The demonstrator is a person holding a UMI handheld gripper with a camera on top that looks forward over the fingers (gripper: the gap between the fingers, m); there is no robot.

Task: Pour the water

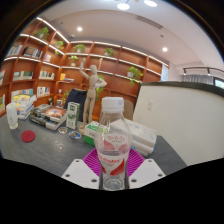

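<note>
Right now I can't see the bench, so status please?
Gripper shut on clear plastic water bottle, white cap, pink label. Bottle upright, off the counter. No pouring yet. Clutter beyond.

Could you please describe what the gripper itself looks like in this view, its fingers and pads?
The gripper shows two pale, whitish fingers with angular, blocky tips. Each carries a magenta pad on its inner face, patterned with small dots or a fine grid. No cables, lettering, hand or sleeve can be seen.
</note>
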